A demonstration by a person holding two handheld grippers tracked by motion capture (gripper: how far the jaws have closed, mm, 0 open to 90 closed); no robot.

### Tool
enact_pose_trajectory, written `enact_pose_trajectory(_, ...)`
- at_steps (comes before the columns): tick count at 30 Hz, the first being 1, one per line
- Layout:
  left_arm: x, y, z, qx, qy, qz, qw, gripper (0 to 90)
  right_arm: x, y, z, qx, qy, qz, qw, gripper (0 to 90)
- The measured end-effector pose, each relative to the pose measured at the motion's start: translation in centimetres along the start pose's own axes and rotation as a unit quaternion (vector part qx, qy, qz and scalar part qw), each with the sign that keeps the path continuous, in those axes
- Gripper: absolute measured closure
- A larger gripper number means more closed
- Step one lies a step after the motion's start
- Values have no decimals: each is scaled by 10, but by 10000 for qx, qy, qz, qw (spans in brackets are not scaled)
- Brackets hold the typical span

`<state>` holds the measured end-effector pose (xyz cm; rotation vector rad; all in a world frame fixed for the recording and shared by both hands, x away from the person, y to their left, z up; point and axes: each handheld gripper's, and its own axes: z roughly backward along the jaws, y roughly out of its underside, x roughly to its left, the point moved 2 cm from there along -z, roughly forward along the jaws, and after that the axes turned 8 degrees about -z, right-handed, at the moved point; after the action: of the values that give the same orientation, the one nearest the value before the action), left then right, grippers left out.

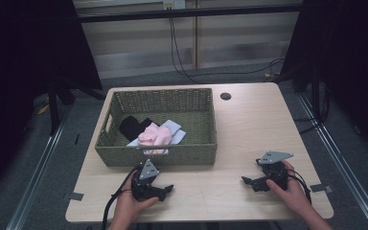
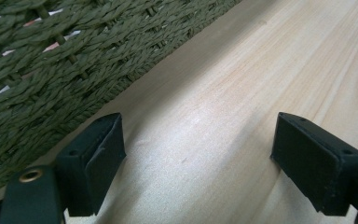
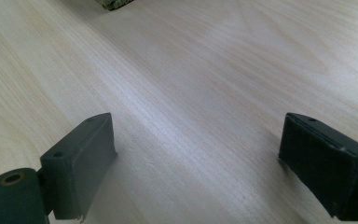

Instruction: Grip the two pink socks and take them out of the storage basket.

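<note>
1. Dark curtains and a grey floor are framing the pale wooden table (image 1: 249, 124) in the high view. A green woven basket (image 1: 158, 154) is sitting on the table's left half, and it is holding soft laundry: a pink garment (image 1: 154, 136) lying on top near the front wall, a black garment (image 1: 133, 125) behind it to the left, and a white-blue cloth (image 1: 176, 128) to its right.
2. Also in the high view, the left gripper (image 1: 165, 189) is resting just in front of the basket's near wall, held in the person's left hand (image 1: 127, 206). The right gripper (image 1: 248, 182) is lying well apart, on the bare right side of the table, in the right hand (image 1: 292, 194).
3. The left gripper view is looking along its jaws, which are standing wide apart with only bare wood between them. The basket's braided wall (image 2: 51, 65) is running close by at the upper left, with hints of pink and white showing through the weave.
4. The right gripper view is showing its jaws spread wide over bare wood, gripping nothing. A green corner of the basket (image 3: 114, 3) is peeking in at the top edge.
5. Judging by their crumpled look, the garments are probably light, limp and not fragile. A pinch on a raised fold of the pink piece, from above, seems best, since loose fabric will be draping and may be dragging its neighbours along.
</note>
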<state>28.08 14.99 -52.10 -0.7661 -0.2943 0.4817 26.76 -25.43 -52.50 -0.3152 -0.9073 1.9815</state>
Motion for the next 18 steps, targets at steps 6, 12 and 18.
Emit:
enact_pose_trajectory(6,0,0,1,4,-57,21,10000,195,0,0,0,2,-1,-3,10000,98)
enact_pose_trajectory(12,4,-8,11,340,64,48,9994,240,0,0,0,1,-1,-4,10000,98)
enact_pose_trajectory(18,10,-29,25,538,187,12,9984,240,0,0,0,1,-3,-3,10000,98)
